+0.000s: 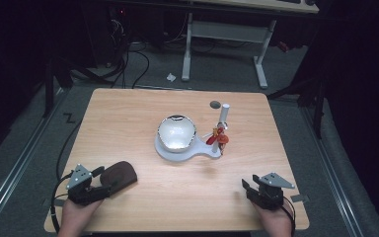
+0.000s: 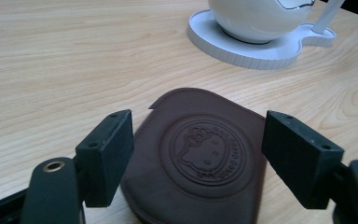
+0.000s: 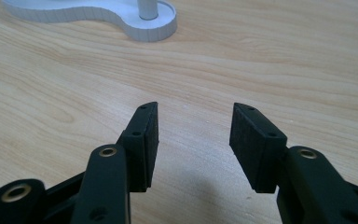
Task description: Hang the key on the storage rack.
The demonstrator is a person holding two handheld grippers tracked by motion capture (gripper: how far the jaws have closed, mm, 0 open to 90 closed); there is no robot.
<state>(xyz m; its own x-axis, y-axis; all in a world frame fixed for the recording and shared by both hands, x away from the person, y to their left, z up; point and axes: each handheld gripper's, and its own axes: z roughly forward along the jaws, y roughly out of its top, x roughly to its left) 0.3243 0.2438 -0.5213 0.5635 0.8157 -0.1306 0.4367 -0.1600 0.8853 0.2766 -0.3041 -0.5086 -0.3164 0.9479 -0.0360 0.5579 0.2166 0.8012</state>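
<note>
A brown leather pouch (image 1: 120,175) with an embossed cartoon-cat seal lies flat near the table's front left. My left gripper (image 1: 103,182) stands open with one jaw on either side of the pouch (image 2: 205,191); the left gripper (image 2: 198,158) does not press on it. At the front right, my right gripper (image 1: 249,190) hovers low over bare wood. The right gripper (image 3: 193,140) is open with nothing between its jaws. In the table's middle a shiny white bowl (image 1: 176,132) rests on a white stand (image 1: 202,152). A red and orange charm (image 1: 219,138) hangs on the stand's white post (image 1: 223,117).
The bowl (image 2: 256,18) and stand base (image 2: 261,53) lie beyond the pouch. The stand's rim (image 3: 140,25) is far ahead of the right jaws. A round cable hole (image 1: 215,104) sits at the table's back. A white-legged desk (image 1: 261,64) and floor cables lie behind.
</note>
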